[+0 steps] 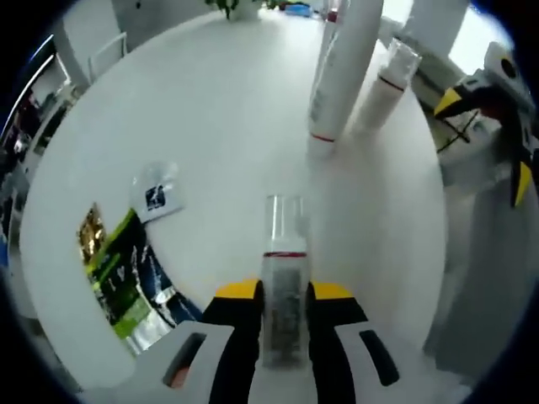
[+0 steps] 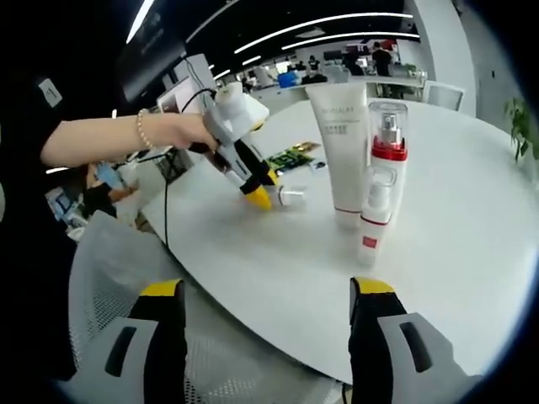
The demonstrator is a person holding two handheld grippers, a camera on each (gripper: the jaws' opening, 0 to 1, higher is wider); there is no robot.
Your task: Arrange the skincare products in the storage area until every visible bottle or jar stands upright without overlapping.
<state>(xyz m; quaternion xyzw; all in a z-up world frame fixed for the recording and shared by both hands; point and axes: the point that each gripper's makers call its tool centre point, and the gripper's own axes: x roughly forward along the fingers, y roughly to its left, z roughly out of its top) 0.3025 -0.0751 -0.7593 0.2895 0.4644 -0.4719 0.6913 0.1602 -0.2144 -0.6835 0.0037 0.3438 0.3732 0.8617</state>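
White table [image 1: 210, 101]: left tongs [image 1: 284, 295] clamp small clear bottle [image 1: 285, 278]; right tongs [image 2: 268, 295] gape, holding nothing

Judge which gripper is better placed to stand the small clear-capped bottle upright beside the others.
Left. The left gripper is already shut on the small bottle, near the white tube and the two red-banded bottles standing on the table. The right gripper is open, off the table's edge.

Between the left gripper's [image 1: 284, 316] black, yellow-tipped jaws sits a clear bottle [image 1: 285, 290] with a red band. Ahead stand a white tube [image 1: 341, 71] with a red stripe and a white bottle [image 1: 383, 88] ringed red. A green-and-black packet [image 1: 122, 269] lies left on the white table [image 1: 219, 118].
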